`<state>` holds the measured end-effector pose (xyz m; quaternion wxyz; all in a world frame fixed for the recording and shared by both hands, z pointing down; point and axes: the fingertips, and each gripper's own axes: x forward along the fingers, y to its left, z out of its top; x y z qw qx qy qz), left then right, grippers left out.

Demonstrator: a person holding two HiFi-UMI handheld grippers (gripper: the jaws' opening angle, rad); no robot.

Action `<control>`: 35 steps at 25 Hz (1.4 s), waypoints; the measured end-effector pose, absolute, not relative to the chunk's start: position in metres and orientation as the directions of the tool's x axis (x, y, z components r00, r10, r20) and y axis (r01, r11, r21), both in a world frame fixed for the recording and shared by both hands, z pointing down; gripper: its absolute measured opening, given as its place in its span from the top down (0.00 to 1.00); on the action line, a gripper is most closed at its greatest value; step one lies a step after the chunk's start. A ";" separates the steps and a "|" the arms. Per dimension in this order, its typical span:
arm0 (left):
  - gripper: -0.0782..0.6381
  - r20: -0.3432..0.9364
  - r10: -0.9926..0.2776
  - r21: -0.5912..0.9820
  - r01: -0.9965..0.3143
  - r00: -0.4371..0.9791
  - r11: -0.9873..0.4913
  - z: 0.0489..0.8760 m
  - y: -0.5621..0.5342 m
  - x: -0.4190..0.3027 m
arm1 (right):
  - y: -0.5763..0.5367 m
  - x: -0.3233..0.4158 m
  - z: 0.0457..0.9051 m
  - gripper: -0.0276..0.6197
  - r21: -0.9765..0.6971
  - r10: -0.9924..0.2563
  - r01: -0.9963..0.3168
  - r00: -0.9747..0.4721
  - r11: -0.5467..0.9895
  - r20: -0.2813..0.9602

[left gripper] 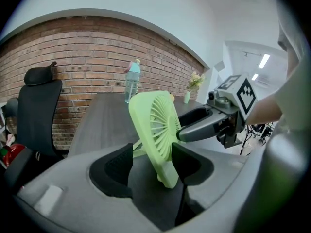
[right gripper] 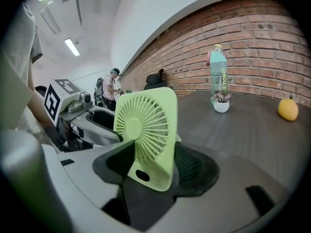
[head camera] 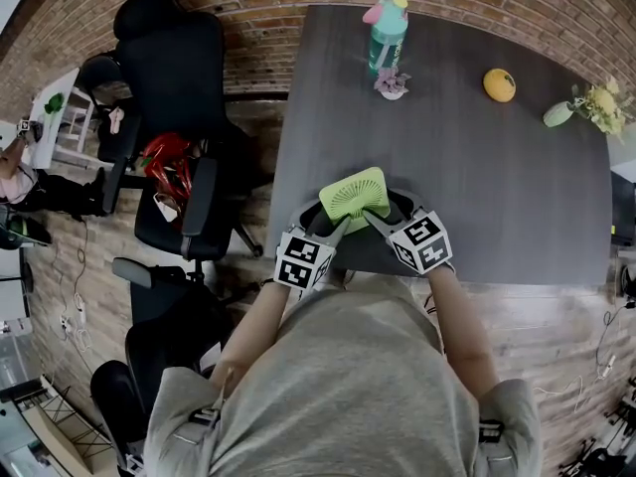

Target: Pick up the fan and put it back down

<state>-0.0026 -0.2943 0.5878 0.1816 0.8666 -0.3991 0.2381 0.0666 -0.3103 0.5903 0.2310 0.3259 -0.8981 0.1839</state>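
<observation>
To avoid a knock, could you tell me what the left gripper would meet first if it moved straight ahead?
The green fan, already between the left gripper's jaws, comes first; straight beyond it seems to be the right gripper, though the depth is unclear.

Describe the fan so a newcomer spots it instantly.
Find the dark table by the brick wall, then its near edge by the person. The fan sits there between the tongs of the left gripper and right gripper. It's the only pale green square with a round slatted grille; bottle and yellow fruit sit far off.
</observation>
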 end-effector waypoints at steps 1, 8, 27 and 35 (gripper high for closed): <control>0.54 0.558 -0.606 0.121 -0.778 0.567 -0.617 0.587 -0.295 -0.002 | -0.310 0.067 0.591 0.58 -0.186 -0.499 -0.670 -0.683 0.719 0.533; 0.54 0.570 -0.611 0.093 -0.782 0.549 -0.616 0.586 -0.298 -0.001 | -0.315 0.069 0.591 0.58 -0.197 -0.508 -0.682 -0.677 0.704 0.532; 0.56 0.524 -0.658 0.083 -0.801 0.541 -0.592 0.561 -0.327 0.007 | -0.337 0.077 0.564 0.61 -0.132 -0.588 -0.722 -0.643 0.679 0.490; 0.56 0.500 -0.665 0.070 -0.791 0.554 -0.607 0.548 -0.339 0.015 | -0.347 0.086 0.550 0.61 -0.102 -0.625 -0.745 -0.618 0.659 0.477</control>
